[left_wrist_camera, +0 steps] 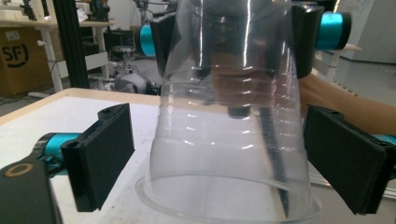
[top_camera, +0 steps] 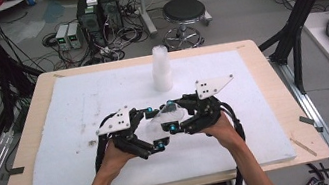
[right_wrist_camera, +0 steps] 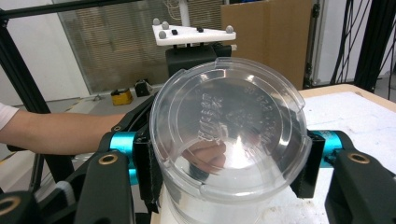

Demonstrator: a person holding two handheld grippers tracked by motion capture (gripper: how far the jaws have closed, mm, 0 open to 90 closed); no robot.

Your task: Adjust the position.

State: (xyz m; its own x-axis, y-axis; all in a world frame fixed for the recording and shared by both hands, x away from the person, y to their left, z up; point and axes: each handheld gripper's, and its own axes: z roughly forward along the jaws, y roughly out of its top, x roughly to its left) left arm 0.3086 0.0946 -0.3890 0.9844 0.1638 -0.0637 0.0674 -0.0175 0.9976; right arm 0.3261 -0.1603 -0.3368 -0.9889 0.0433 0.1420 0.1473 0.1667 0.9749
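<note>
Right gripper point(top_camera: 172, 116) of mine clamps the clear plastic cup point(right_wrist_camera: 229, 135) near its base at the table's point(top_camera: 276, 104) middle; my left gripper point(left_wrist_camera: 219, 154) brackets its wide rim, jaws apart, not touching.

Each black tool, left tool point(top_camera: 154, 127) and right tool point(top_camera: 171, 116), is built from angular black links with cyan cylindrical fittings near flat black padded jaws. A pale grey three-cornered plate point(top_camera: 113, 122) dotted with small screws is carried above each. Brass-coloured rivets are seen on the links, and thick black cables point(top_camera: 100, 149) are trailed. Both forearms are bare.
</note>
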